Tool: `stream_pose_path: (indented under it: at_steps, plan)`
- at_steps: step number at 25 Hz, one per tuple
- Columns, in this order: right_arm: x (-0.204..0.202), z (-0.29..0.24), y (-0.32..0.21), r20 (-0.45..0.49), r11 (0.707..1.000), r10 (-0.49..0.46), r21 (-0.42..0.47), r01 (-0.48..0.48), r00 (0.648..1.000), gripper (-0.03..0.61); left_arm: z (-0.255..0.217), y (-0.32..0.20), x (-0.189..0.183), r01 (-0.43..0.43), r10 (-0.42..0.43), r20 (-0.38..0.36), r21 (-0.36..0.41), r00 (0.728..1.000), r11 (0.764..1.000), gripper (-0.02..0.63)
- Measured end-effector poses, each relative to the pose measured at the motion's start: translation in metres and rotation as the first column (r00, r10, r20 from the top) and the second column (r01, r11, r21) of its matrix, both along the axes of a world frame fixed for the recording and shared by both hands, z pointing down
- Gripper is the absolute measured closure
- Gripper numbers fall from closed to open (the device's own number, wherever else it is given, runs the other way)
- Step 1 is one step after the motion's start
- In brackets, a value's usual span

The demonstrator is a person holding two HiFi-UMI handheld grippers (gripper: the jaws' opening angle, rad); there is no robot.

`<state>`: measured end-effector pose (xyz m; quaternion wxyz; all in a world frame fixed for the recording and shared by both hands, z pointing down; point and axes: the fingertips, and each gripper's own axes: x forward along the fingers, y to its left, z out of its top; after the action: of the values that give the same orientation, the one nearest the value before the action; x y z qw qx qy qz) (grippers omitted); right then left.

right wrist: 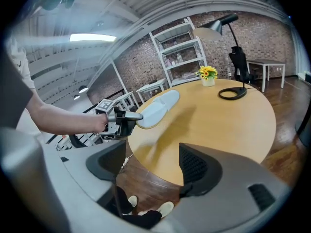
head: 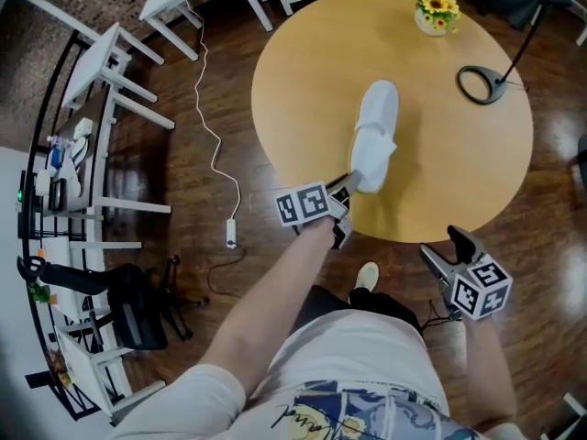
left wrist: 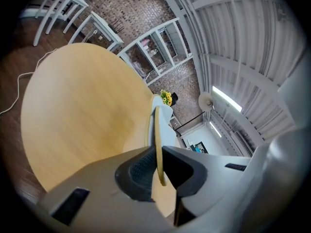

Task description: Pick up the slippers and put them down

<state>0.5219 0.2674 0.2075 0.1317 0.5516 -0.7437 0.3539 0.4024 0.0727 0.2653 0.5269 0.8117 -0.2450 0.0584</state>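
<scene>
One pale white slipper [head: 374, 136] is over the near half of the round wooden table [head: 459, 181]. My left gripper [head: 347, 189] is shut on its heel end. In the left gripper view the slipper's thin sole edge [left wrist: 156, 130] stands on edge, pinched between the dark pads of the left gripper [left wrist: 159, 171]. From the right gripper view, the slipper [right wrist: 158, 108] is raised a little above the tabletop [right wrist: 218, 120], with its shadow below it. My right gripper [head: 449, 246] is off the table's near right edge. It is open with nothing between its fingers, as the right gripper view [right wrist: 150, 166] shows.
A pot of yellow flowers [head: 434, 9] and a black lamp base [head: 481, 85] stand at the table's far side. White chairs and tables [head: 119, 62] and a wire rack [head: 55, 200] are at the left. A white cable with a power strip [head: 231, 232] lies on the floor.
</scene>
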Motion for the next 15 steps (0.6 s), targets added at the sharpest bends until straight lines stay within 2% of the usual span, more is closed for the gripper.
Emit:
stream_pose_path:
  at_steps: [3,5,9,15]
  plan:
    - [-0.008,-0.005,-0.010,0.006,0.998,-0.059,0.013,0.059,0.998,0.215,-0.023,-0.006,-0.021,0.053,-0.052,-0.019,0.030,0.998,0.998,0.583]
    - [-0.030,-0.012,-0.012,0.015,0.995,-0.099,0.011,0.099,0.995,0.215,-0.044,-0.008,-0.052,0.094,-0.092,-0.040,0.043,0.995,0.995,0.583]
    - [-0.092,-0.013,-0.031,0.004,0.976,-0.216,0.012,0.216,0.976,0.215,-0.070,-0.018,-0.141,0.189,-0.183,-0.074,0.082,0.980,0.979,0.583]
    - [-0.185,-0.005,-0.090,-0.014,0.941,-0.336,0.030,0.337,0.942,0.215,-0.053,-0.050,-0.276,0.324,-0.317,-0.079,0.093,0.945,0.942,0.584]
